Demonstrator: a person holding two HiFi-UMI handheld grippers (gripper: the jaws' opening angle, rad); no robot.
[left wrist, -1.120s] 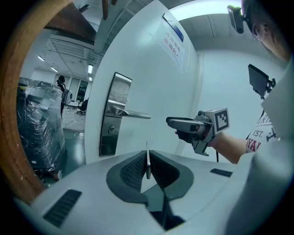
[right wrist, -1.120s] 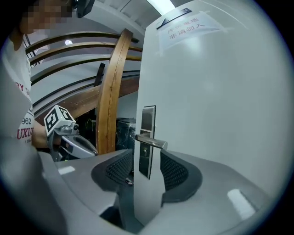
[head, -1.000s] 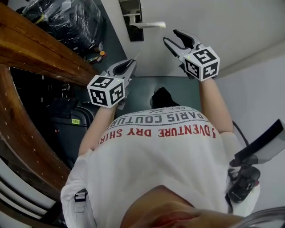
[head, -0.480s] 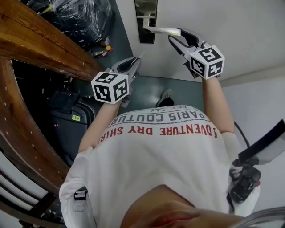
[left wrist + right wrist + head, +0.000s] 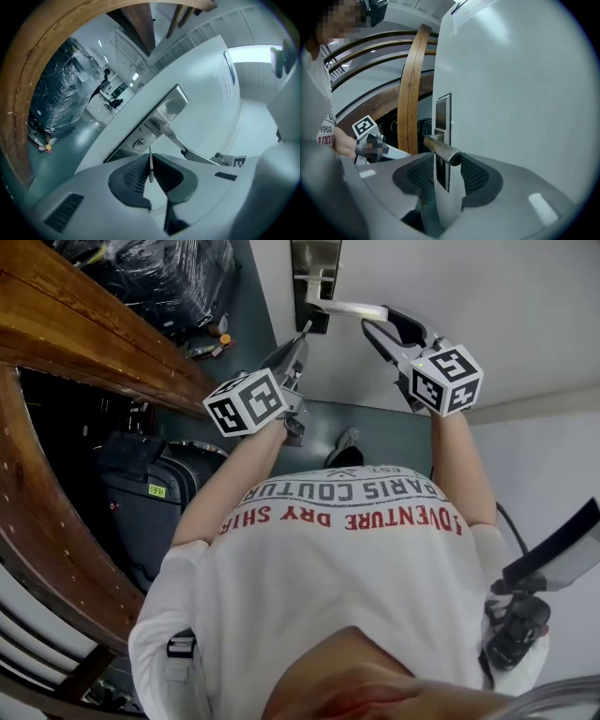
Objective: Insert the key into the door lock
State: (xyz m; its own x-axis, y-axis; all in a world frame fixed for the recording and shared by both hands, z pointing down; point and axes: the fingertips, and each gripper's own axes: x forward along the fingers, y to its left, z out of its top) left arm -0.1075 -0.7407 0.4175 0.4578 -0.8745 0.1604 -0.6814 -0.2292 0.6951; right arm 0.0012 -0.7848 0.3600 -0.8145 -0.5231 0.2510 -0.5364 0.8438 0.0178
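While left gripper (image 5: 300, 343) pinches thin silver key (image 5: 150, 161), square blade to round lock cylinder (image 5: 138, 143) — approach straight. Right gripper (image 5: 447, 171): fingers spread, just narrowing, about steel lever handle (image 5: 443, 150) — unclamped.

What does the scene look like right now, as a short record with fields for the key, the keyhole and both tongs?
left tongs: shut on the key
key: tip aimed at the keyhole, not yet in
keyhole: in the metal plate, near the handle
right tongs: open, jaws just been closing, handle's end between them
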